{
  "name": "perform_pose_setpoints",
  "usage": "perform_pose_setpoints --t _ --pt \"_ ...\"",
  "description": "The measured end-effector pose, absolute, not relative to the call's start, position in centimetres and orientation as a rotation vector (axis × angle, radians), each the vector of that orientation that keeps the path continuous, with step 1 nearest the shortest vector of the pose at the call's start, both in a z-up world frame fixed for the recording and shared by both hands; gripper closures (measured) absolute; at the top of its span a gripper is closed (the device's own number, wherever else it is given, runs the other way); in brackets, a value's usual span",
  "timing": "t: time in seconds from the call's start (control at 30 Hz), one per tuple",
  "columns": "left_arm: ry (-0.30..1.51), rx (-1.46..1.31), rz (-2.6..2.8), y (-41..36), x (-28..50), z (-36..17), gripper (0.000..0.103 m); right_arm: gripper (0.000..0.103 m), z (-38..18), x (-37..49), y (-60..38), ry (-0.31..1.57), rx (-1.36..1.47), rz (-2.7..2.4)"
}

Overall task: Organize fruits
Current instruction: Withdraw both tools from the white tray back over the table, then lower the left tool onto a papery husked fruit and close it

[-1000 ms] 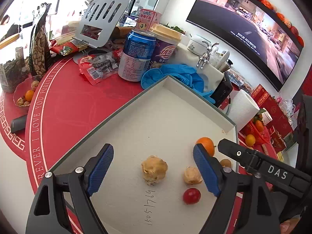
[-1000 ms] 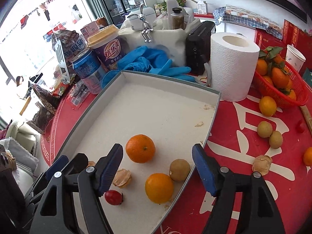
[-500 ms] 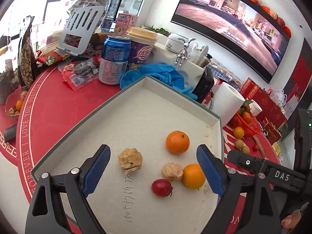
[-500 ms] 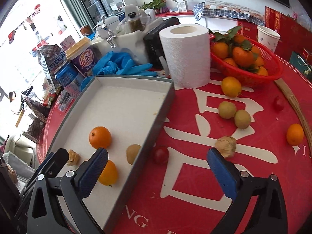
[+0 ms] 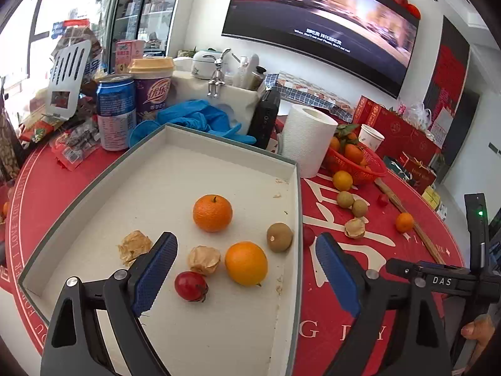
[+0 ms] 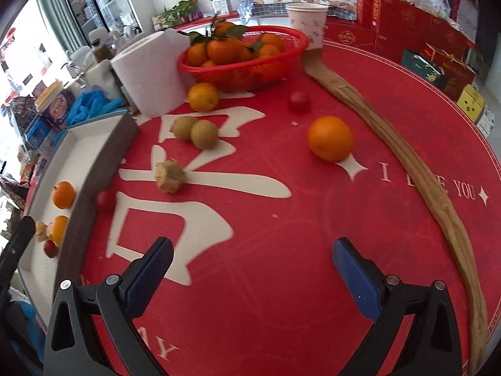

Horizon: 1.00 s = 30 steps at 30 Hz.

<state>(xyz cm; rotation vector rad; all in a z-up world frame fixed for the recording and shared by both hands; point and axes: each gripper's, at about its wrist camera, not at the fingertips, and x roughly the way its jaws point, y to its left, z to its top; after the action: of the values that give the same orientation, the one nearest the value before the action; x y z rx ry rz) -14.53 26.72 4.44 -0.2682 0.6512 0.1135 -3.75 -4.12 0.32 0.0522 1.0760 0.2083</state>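
Observation:
A shallow white tray (image 5: 219, 156) holds two oranges (image 5: 212, 213), a brown round fruit (image 5: 279, 233), two husked fruits (image 5: 203, 259) and a small red fruit (image 5: 190, 285). My left gripper (image 5: 247, 277) is open and empty above the tray's near right part. My right gripper (image 6: 253, 277) is open and empty above the red tablecloth. Ahead of it lie an orange (image 6: 329, 138), two brown fruits (image 6: 203, 134), a husked fruit (image 6: 170, 176), another orange (image 6: 203, 96) and two small red fruits (image 6: 299, 102). The tray (image 6: 103, 163) is at its left.
A red basket of oranges (image 6: 244, 62), a paper towel roll (image 6: 147, 72) and a paper cup (image 6: 307, 25) stand at the back. A long wooden strip (image 6: 416, 181) curves along the right. A can (image 5: 115, 116), a cup and blue gloves (image 5: 200, 119) crowd behind the tray.
Both grippers have swung to the right. The right gripper has left the tray and now hangs over the tablecloth with the loose fruits. Both stay open.

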Motion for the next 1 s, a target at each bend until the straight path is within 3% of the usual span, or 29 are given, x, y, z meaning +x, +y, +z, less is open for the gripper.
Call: perform_pose_setpoints --t 0.33,0.63,0.87,1.0 --pt "0.695 -0.021 -0.026 18.2 -13.5 4.5 0.011 0.001 -0.5 -4.7 -6.1 0.994 -0.091 0.152" --pt "0.794 0.168 -0.059 11.6 -6.8 3.6 0.011 0.001 -0.9 -4.6 -6.9 0.979 -0.109 0.188" --pt "0.921 0.168 -0.052 10.6 -2.4 0.9 0.024 0.001 -0.8 -5.1 -8.0 0.979 -0.109 0.188" --pt "0.941 0.12 -0.052 10.7 -1.4 0.7 0.026 0.001 -0.8 -5.2 -8.1 0.974 -0.108 0.188"
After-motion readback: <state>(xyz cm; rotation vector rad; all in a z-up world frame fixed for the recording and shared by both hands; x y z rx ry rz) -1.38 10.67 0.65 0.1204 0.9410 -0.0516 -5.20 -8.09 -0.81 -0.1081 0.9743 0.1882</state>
